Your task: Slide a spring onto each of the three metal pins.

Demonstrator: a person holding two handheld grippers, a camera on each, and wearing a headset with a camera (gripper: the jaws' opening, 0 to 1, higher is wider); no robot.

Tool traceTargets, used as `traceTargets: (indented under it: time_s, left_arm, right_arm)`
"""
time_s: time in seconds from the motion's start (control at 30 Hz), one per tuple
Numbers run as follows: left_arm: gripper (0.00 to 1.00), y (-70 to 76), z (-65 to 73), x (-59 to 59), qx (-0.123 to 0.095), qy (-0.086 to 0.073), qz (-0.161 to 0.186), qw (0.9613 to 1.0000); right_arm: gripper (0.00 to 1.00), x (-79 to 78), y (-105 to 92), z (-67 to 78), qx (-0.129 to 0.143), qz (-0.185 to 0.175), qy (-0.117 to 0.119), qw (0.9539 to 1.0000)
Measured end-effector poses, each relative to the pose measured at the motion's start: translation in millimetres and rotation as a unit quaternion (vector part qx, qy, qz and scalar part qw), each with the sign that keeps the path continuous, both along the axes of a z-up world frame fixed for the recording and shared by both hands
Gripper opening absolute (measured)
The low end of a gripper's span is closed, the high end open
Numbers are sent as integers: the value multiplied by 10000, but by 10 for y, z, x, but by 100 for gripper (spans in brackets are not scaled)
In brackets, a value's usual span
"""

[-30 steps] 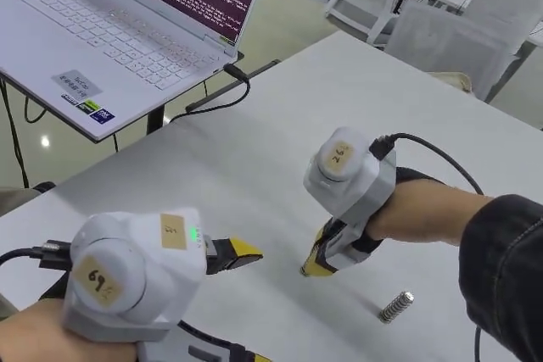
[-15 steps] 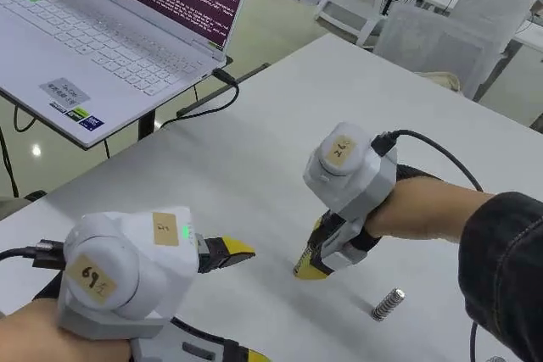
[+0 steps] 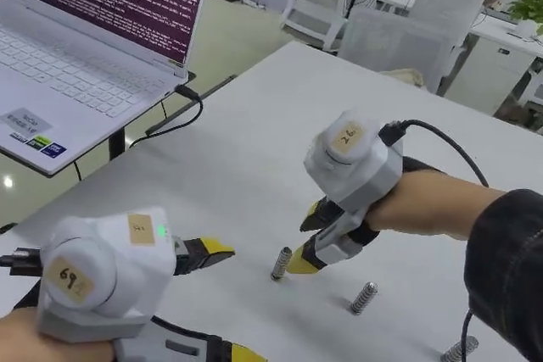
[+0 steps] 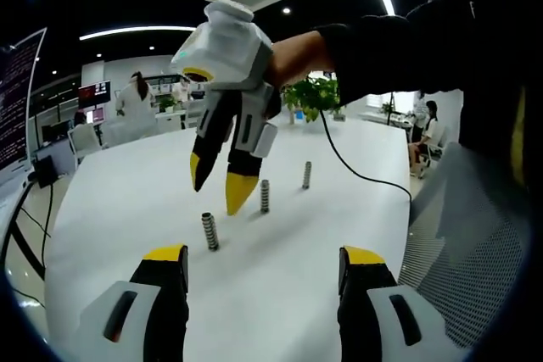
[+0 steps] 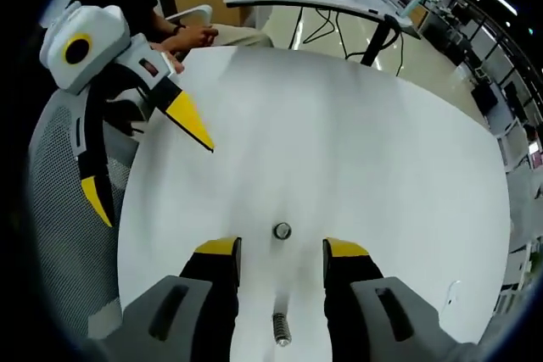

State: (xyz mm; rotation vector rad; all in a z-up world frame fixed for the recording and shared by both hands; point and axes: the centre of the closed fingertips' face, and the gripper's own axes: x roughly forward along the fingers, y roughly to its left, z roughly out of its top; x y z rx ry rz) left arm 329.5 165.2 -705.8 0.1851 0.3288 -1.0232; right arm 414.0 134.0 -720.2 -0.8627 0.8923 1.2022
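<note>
Left gripper (image 4: 263, 253): we see its fingers spread wide, low over the white worktop (image 4: 119, 175), with nothing between them.
Right gripper (image 5: 282, 246): its fingers are parted and empty, tips angled down at the worktop.
First spring (image 3: 281, 263): it stands upright just beside the right gripper's lower fingertip; we cannot tell whether they touch.
Second spring (image 3: 364, 297): upright, near the first.
Third spring (image 3: 459, 349): further along the same row.
Laptop (image 3: 76, 65): open, well apart from the springs.

left spring (image 3: 281, 263) | middle spring (image 3: 363, 297) | right spring (image 3: 458, 349) | all upright on table (image 3: 254, 150)
</note>
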Motion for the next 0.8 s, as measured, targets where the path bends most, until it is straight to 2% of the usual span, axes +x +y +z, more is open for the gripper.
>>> traceTargets:
  time_s: [0.2,0.4,0.53,0.7,0.8]
  left_arm:
    - [69,-37,69,27,-6,2,-6,10000]
    - [69,-91,129,4,18,4,-39,10000]
    - [69,-115,186,0,35,-5,-31,10000]
    - [69,-137,236,15,21,-14,20,10000]
    - [69,-165,285,19,18,-31,25,10000]
  right_arm:
    - [38,-17,-129,286,328,-220,-259,9989]
    - [39,-85,-303,550,648,-446,-535,9955]
    - [39,-167,-451,688,922,-647,-701,9912]
    - [40,-269,-660,789,1217,-932,-877,9843]
    - [40,-317,-790,824,1294,-1078,-962,9810]
